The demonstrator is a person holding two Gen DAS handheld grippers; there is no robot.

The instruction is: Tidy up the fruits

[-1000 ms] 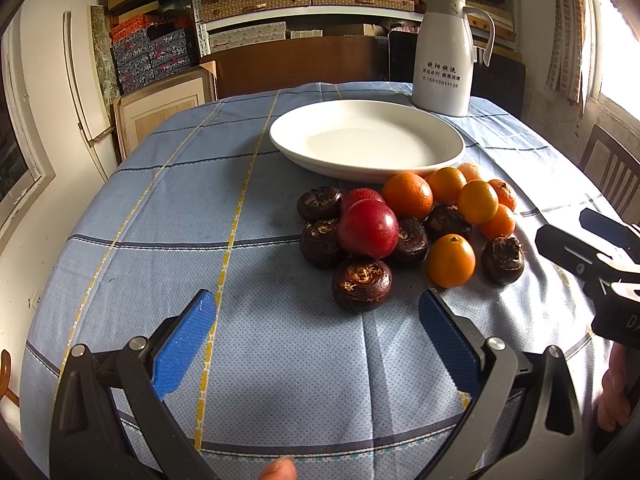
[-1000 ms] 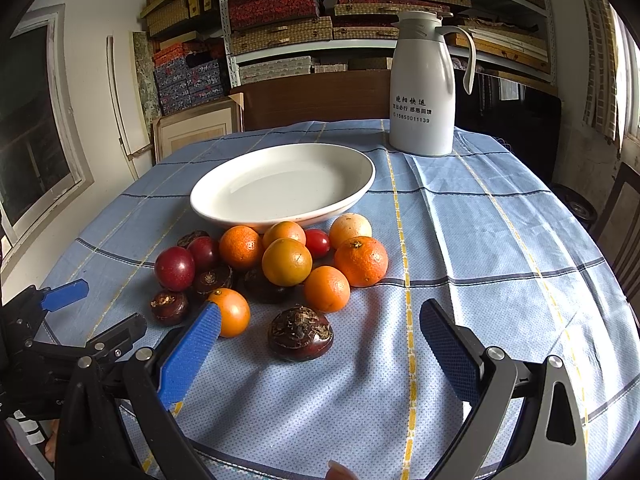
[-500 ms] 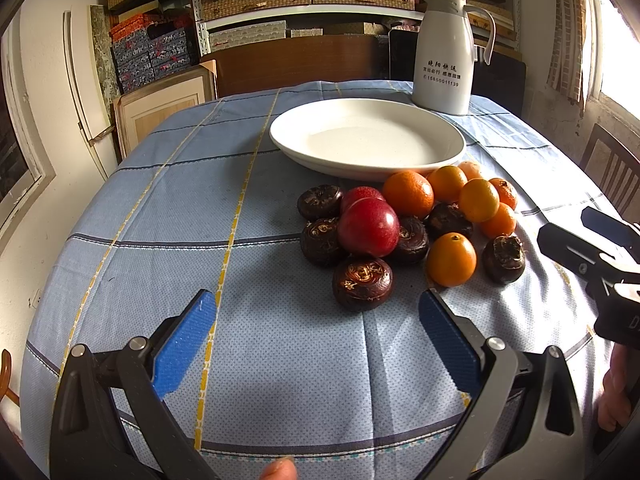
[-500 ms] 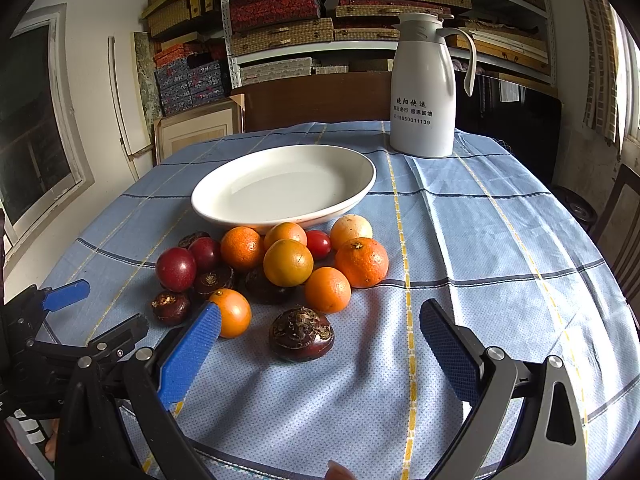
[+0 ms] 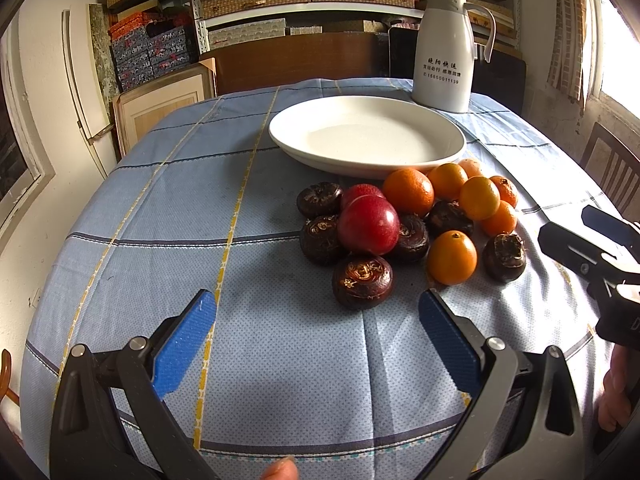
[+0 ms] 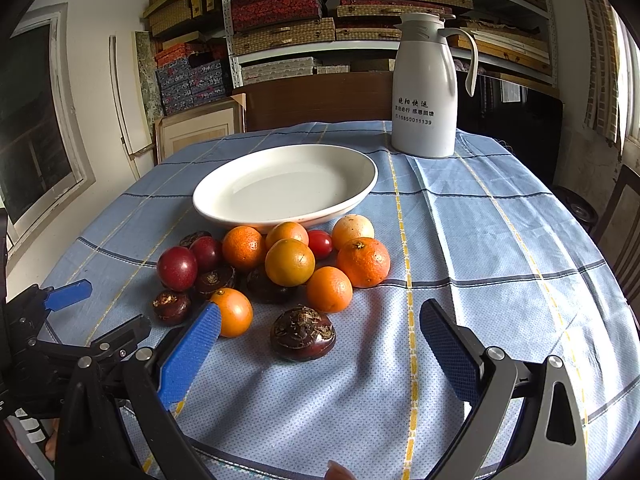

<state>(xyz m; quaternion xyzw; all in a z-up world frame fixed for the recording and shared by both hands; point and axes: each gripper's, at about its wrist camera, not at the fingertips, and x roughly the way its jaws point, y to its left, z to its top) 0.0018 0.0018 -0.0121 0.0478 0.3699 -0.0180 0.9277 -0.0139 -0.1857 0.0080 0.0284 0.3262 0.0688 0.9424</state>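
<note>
A pile of fruit lies on the blue checked tablecloth in front of an empty white plate. It holds several oranges, dark red plums, dark brown water chestnuts and a small tomato. My left gripper is open and empty, just short of the nearest chestnut. My right gripper is open and empty, with a chestnut just ahead between its blue pads. Each gripper shows at the edge of the other's view.
A white thermos jug stands behind the plate at the back of the table. Shelves with boxes line the wall behind. A wooden chair stands at the right of the table.
Both grippers have crept slightly forward toward the fruit. Their jaws stay open and nothing on the table has moved.
</note>
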